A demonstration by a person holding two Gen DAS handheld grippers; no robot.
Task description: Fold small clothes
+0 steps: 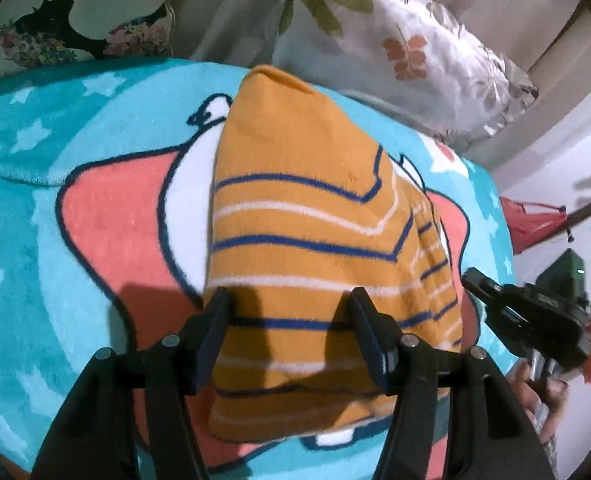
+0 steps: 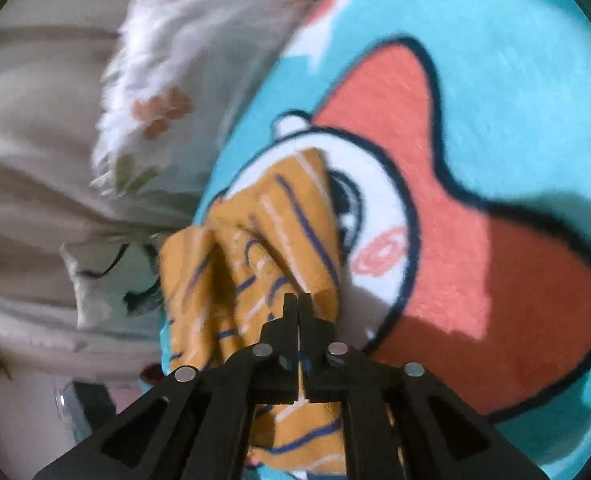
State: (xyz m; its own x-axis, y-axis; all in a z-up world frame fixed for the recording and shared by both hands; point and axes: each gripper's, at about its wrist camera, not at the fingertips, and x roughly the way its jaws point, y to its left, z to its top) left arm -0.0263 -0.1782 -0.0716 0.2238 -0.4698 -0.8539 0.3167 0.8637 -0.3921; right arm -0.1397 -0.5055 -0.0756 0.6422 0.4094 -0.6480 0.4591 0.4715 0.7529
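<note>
An orange garment (image 1: 303, 216) with blue and white stripes lies folded on a turquoise cartoon blanket (image 1: 55, 160). My left gripper (image 1: 289, 294) hovers over its near end, open, one finger on each side of the cloth, with nothing pinched. At the garment's right edge is my right gripper (image 1: 471, 276), held by a hand (image 1: 535, 384). In the right wrist view the right gripper (image 2: 297, 300) is shut. The orange garment (image 2: 255, 240) bunches around its tips, with creases running toward them and cloth showing between the fingers. That view is blurred.
A leaf-print pillow (image 1: 415, 40) lies just beyond the blanket's far edge, seen too as the pillow (image 2: 155, 100) to the left. A floral cushion (image 1: 75, 28) sits at the back left. Right of the blanket (image 2: 495, 80) the bed ends, with a red object (image 1: 531, 220) beyond.
</note>
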